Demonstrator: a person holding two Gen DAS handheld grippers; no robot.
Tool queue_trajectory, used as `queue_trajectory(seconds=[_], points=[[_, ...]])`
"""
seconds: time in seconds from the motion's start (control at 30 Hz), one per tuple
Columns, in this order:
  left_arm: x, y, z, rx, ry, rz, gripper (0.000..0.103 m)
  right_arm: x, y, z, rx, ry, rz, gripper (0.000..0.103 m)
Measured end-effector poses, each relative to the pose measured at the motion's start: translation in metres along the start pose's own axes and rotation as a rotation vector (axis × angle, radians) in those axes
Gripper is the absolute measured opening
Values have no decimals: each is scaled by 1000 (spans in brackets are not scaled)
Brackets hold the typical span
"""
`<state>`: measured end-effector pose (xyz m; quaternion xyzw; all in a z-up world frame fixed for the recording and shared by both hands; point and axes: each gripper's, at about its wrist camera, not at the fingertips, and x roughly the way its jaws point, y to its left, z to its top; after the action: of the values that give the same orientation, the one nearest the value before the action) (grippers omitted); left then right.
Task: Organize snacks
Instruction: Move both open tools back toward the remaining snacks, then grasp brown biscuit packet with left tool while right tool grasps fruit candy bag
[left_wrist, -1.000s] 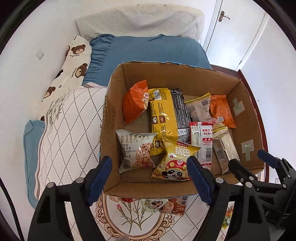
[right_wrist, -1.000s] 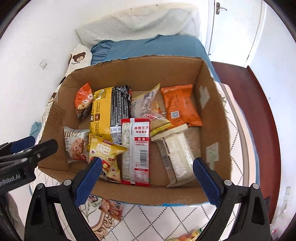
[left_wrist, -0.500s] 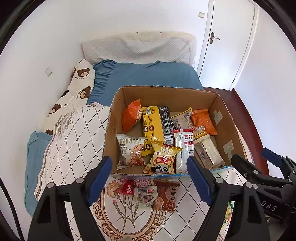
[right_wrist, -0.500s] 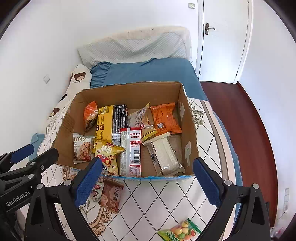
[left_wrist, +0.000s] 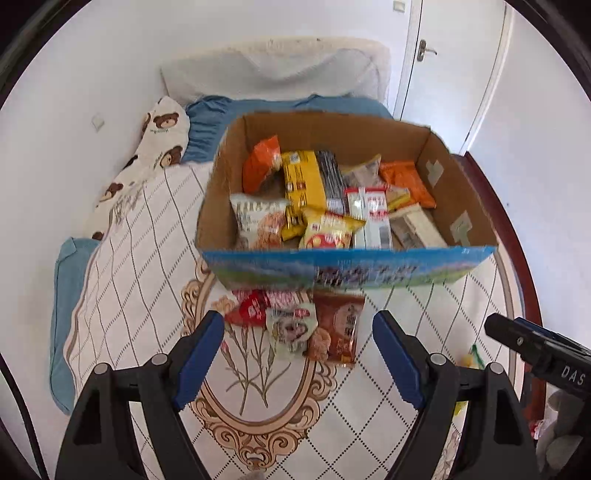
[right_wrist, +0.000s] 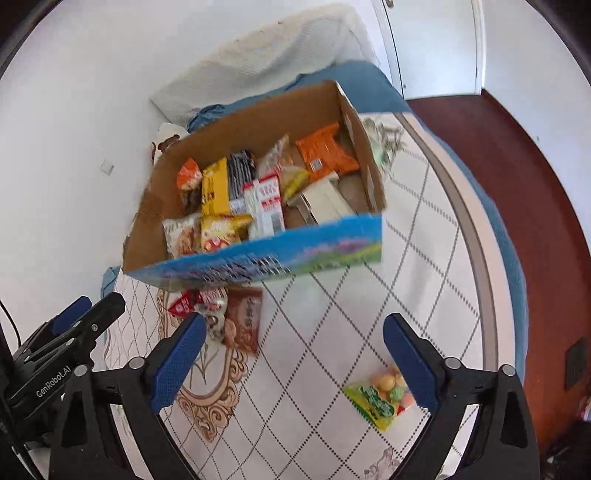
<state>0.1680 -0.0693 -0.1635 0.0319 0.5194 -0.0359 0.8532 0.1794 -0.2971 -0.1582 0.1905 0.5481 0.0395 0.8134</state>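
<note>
two grippers hang over a quilted bed cover (left_wrist: 140, 266), both angled downward, and neither has anything between its fingers. the left gripper (left_wrist: 298, 354) has its blue pads spread apart over the cover; in its view, three loose snack packets lie just past the fingertips at about 12 o'clock: a red packet (left_wrist: 251, 308), a pale packet (left_wrist: 291, 332) lying partly on it, and a brown packet (left_wrist: 338, 328) touching the pale one on its 3 o'clock side. the right gripper (right_wrist: 293, 356) is closing its jaws on empty air. in its view a green candy bag (right_wrist: 376, 400) lies on the cover near the 3 o'clock pad, partly hidden behind it.

beyond the loose packets, at 12 o'clock in the left view, a cardboard box (left_wrist: 461, 192) with a blue printed front wall sits on the bed. it holds many snacks, among them an orange bag (left_wrist: 260, 166), a yellow pack (left_wrist: 304, 184), a cookie bag (left_wrist: 258, 221) and a red-and-white pack (left_wrist: 373, 214). the three loose packets lie just outside the box's front wall. a bear-print pillow (left_wrist: 159, 144) lies at 10 o'clock, and a white door (left_wrist: 450, 66) stands at 1 o'clock.
</note>
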Motion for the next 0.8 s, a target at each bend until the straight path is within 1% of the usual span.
queue_trajectory(seconds=[0.03, 0.07, 0.2, 0.27, 0.33, 0.4, 0.47, 0.53, 0.6, 0.63, 0.7, 0.73, 0.77, 0.8], points=[[12, 1, -8, -10, 37, -7, 82, 6, -12, -8, 29, 15, 0, 67], [21, 3, -14, -21, 63, -6, 82, 11, -24, -14, 58, 35, -11, 65], [57, 16, -33, -84, 161, -21, 82, 23, -78, -42, 231, 70, -28, 66], [70, 19, -38, -96, 185, -21, 82, 30, -97, -54, 300, 98, -35, 76], [84, 16, -37, -83, 215, -34, 82, 41, -113, -65, 363, 139, -29, 81], [99, 4, -33, -54, 251, -70, 82, 54, -122, -73, 399, 161, -6, 80], [114, -7, -28, -36, 281, -104, 82, 64, -123, -75, 394, 175, -16, 80], [131, -23, -22, 3, 309, -107, 82, 75, -121, -76, 386, 182, -11, 80], [146, -37, -20, 45, 332, -80, 82, 88, -116, -75, 360, 200, -26, 81], [150, -44, -20, 74, 327, -49, 82, 94, -112, -74, 336, 209, -39, 80], [151, -53, -18, 105, 292, -35, 82, 101, -102, -73, 274, 208, -73, 75], [150, -56, -17, 110, 280, -34, 82, 102, -96, -73, 240, 207, -90, 70], [149, -59, -17, 112, 272, -35, 76, 102, -91, -72, 209, 209, -101, 65], [148, -62, -17, 117, 266, -33, 70, 102, -85, -73, 186, 211, -106, 63]])
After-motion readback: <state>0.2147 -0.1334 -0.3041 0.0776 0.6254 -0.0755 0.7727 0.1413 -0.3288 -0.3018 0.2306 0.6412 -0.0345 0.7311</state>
